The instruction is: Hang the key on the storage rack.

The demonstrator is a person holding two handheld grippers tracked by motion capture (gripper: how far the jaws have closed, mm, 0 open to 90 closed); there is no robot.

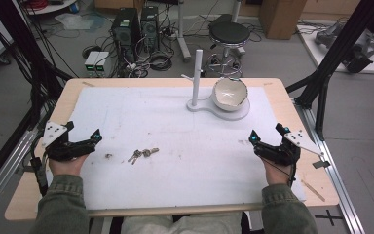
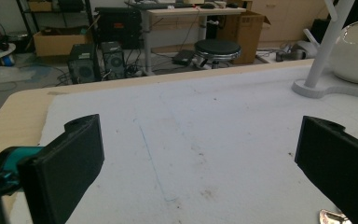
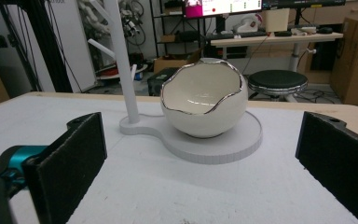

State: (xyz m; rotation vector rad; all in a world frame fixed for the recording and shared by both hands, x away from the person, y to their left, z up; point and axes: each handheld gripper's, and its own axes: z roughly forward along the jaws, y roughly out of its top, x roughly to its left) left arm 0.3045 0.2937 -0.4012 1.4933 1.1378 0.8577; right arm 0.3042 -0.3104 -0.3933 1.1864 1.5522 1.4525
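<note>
Keys: small bunch of silver metal keys (image 1: 142,154) lies flat on the white foam sheet (image 1: 141,117), near the person's side and a bit left of the middle.
Which way the keys point: the bunch stretches from lower left to upper right in the high view, so its long line runs slanted across the table; I cannot tell which end has the ring.
Small bit: a tiny dark crumb (image 1: 108,156) sits just left of the keys, apart from them.
Left gripper: the black left gripper (image 1: 84,141) rests on the sheet, left of the keys and not touching them; its jaws are spread wide with nothing between them. A shiny bit (image 2: 334,217) peeks in at the bottom corner of the left gripper view, by one jaw.
Right gripper: the black right gripper (image 1: 268,135) rests far off on the right side; its jaws are also spread wide and hold nothing.
Bowl: a white bowl shaped like a cracked eggshell with a silver rim (image 3: 204,100) sits on a flat white stand with a tall white peg post (image 3: 121,60), at the far side, well apart from the keys.
Done so far: nothing, I think; the keys are untouched.
Left to do: likely all of it, from picking up the keys to putting them in the bowl or on the post.
</note>
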